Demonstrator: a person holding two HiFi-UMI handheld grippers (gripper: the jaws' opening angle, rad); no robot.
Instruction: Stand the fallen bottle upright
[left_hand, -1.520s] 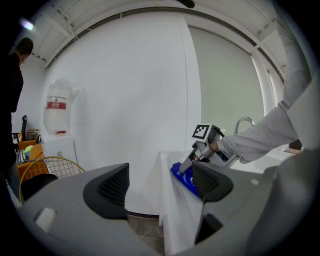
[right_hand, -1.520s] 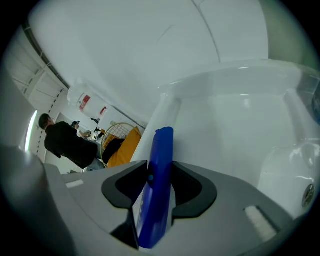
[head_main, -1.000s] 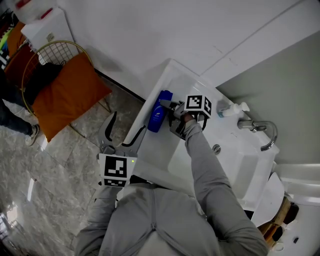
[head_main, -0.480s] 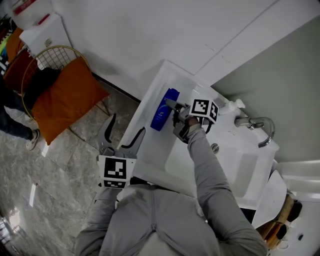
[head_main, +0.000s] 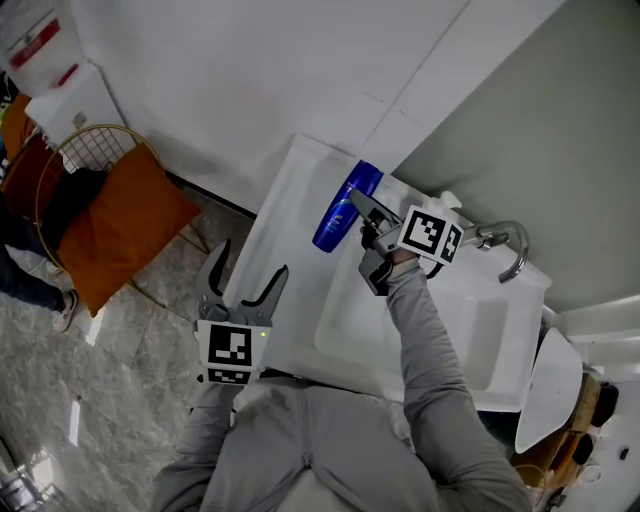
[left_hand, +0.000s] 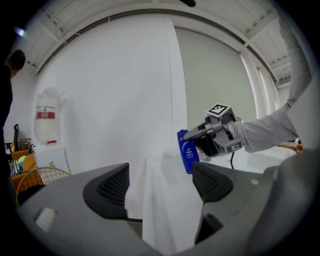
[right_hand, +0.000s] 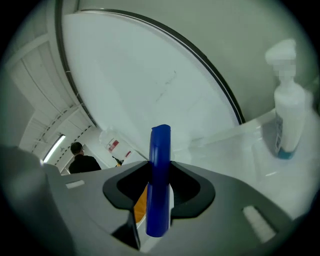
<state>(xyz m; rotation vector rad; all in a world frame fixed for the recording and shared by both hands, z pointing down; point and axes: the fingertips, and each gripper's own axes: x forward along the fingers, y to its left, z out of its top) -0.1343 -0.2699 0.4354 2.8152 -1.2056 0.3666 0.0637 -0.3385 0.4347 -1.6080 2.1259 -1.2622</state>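
Raised seemingly off sink (head_main: 290, 200), blue bottle (head_main: 345, 205) pinched by right gripper (head_main: 358, 203) near dispenser (right_hand: 287, 115); left gripper (head_main: 245, 268) spread.

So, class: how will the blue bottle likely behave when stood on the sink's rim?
The blue bottle looks tall and slim edge-on, so it probably tips easily. Clamped in the right gripper, its sides show no denting, suggesting fairly stiff plastic. Its smooth surface may slip.

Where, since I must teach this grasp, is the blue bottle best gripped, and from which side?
Probably across its thin body, pads on the two broad flat faces, upper half, coming in from the basin side. The blue bottle is slim edge-on, so narrow jaws span it; the right gripper holds it so.
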